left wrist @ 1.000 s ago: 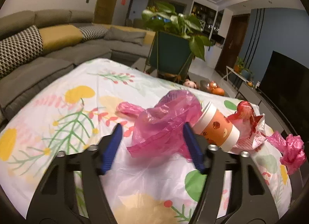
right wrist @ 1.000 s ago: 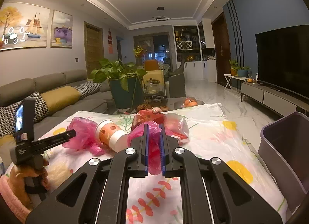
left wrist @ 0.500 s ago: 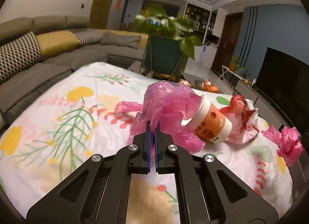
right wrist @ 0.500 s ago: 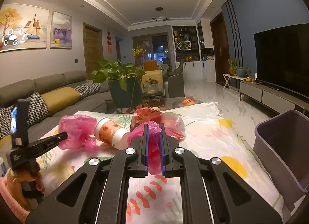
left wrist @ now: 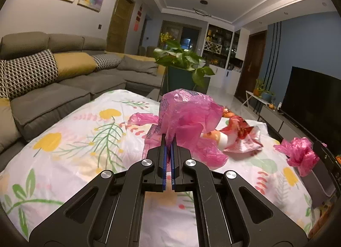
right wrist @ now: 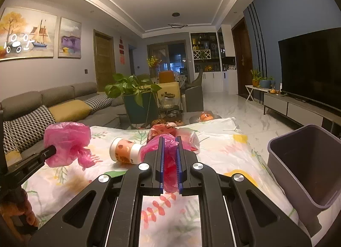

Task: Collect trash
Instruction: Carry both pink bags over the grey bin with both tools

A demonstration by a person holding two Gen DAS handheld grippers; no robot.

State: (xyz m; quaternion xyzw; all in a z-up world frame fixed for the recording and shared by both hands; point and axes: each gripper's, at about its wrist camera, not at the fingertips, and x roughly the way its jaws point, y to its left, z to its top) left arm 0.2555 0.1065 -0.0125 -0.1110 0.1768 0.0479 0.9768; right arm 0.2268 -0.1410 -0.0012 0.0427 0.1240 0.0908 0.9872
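Jaws pinched tight on both sides: the left gripper point(left wrist: 168, 140) has closed on a big pink plastic bag point(left wrist: 187, 112), which billows up and ahead of its tips clear of the flowered cloth point(left wrist: 85, 140), while the right gripper point(right wrist: 169, 142) holds a smaller wad of pink bag point(right wrist: 169, 159) squeezed between its blue pads. Seen from the right wrist, the left-hand bag point(right wrist: 67, 140) hangs off to the left of the right jaws, lifted above the worktop. Just ahead of the right jaws and slightly left lies a tipped orange paper cup point(right wrist: 125, 152); a red-and-clear snack wrapper point(right wrist: 187, 136) sits directly beyond them. A grey bin point(right wrist: 307, 161) waits low to the right of the right jaws, its mouth open and tilted toward them.

Both pickups look complete, so the step in hand is the carry. The next move likely calls for swinging the right-hand wad over the bin's rim and parting the jaws there, then bringing the larger bag across. Its loose, trailing film could drag the cup or catch on the rim.
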